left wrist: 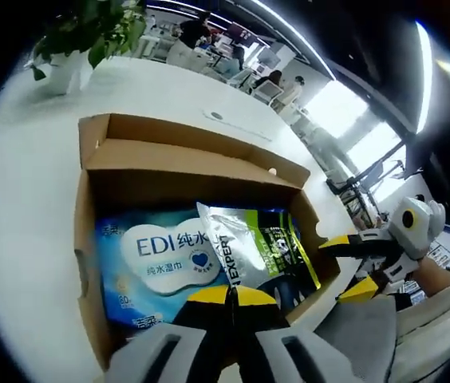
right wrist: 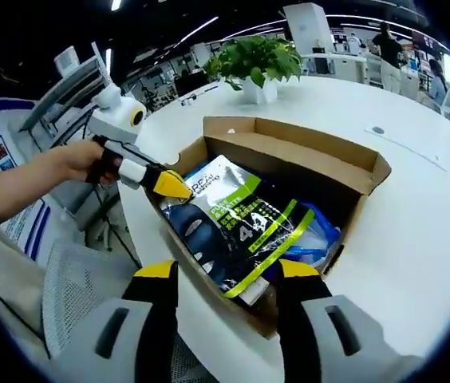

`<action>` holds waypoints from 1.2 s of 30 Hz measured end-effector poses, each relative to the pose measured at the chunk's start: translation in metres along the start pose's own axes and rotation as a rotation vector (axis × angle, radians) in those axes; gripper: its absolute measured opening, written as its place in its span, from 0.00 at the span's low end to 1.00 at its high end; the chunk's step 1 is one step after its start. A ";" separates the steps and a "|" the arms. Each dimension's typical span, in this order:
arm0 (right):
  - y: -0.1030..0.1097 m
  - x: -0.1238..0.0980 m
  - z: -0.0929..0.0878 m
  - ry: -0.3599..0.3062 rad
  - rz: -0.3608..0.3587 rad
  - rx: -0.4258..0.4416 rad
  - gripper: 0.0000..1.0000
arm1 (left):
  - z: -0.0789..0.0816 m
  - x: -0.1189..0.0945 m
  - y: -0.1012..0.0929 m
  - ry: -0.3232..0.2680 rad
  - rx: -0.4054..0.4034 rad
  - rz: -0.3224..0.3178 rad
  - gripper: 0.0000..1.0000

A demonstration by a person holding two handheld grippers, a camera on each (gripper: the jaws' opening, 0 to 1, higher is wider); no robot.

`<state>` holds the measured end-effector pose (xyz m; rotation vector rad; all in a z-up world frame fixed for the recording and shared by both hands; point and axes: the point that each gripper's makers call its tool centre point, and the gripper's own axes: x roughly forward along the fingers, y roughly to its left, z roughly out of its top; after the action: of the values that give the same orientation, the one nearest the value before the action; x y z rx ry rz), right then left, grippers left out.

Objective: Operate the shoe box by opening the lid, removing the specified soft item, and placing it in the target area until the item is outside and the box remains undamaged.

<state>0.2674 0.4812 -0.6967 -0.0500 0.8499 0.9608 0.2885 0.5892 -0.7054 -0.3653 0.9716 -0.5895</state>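
With the cardboard shoe box already open on the white table, the blue wet-wipes pack lies inside beside a silver pouch; the left gripper is closed, the right gripper spread, probably nearing a grasp.

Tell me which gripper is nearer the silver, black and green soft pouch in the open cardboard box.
Left. The left gripper reaches the silver, black and green soft pouch at the cardboard box wall; the right gripper sits back outside the near corner.
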 end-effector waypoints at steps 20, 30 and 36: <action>-0.002 0.031 -0.001 0.110 0.013 0.048 0.44 | 0.006 -0.011 0.012 -0.045 0.005 0.022 0.00; -0.004 0.040 -0.004 0.140 0.021 0.120 0.41 | 0.005 -0.011 0.013 -0.056 0.016 0.026 0.00; -0.003 0.040 -0.001 0.120 0.017 0.119 0.29 | 0.002 -0.009 0.014 -0.053 0.020 0.037 0.00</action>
<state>0.2799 0.5068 -0.7245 0.0017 1.0185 0.9286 0.2908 0.6059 -0.7055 -0.3423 0.9194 -0.5532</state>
